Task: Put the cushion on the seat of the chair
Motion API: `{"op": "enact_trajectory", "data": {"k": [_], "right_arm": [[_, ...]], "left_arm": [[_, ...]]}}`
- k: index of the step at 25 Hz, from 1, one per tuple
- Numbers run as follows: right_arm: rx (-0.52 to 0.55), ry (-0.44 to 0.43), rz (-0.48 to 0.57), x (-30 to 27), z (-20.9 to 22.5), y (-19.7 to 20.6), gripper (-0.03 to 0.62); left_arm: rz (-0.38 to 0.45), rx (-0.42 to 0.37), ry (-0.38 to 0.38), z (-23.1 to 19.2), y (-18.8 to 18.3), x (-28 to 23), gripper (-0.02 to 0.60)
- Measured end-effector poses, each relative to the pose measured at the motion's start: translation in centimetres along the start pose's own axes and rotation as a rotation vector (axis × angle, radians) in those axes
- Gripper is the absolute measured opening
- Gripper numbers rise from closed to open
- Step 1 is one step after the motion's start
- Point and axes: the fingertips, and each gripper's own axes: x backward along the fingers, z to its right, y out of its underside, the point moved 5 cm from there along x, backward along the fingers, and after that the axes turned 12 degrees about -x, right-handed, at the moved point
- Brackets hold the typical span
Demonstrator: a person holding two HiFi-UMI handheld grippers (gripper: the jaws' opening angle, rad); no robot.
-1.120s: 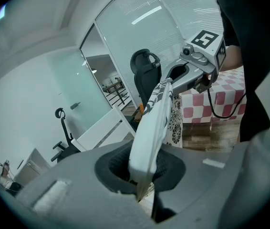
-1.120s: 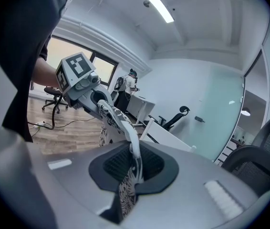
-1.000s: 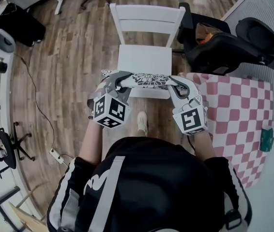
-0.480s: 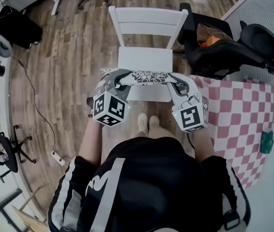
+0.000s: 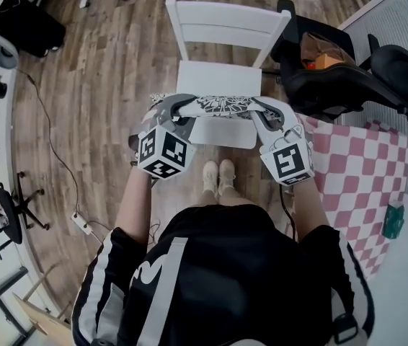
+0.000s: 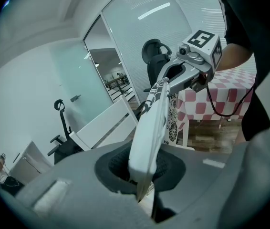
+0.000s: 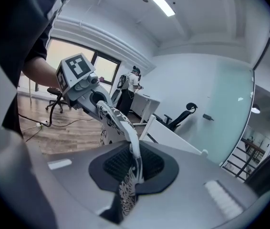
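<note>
You hold the patterned cushion [image 5: 218,105] over the front of the seat of the white chair [image 5: 217,78], your left gripper [image 5: 177,107] and right gripper [image 5: 259,109] each clamped on one end.

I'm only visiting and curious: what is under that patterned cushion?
The white chair seat is below the cushion, which the left gripper and right gripper hold by its ends. The seat's strip directly beneath is covered, so whether they touch cannot be seen.

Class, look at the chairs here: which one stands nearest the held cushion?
The white wooden chair, directly beyond the cushion; the rest are black office chairs, standing off to the sides.
</note>
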Motion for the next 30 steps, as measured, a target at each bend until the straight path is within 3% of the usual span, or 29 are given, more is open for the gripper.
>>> {"op": "enact_trajectory", "data": {"k": [30], "right_arm": [[0.106, -0.090, -0.132, -10.9, 9.6, 4.7, 0.015]], "left_arm": [[-0.104, -0.041, 0.073, -8.0, 4.0, -12.4, 0.025]]}}
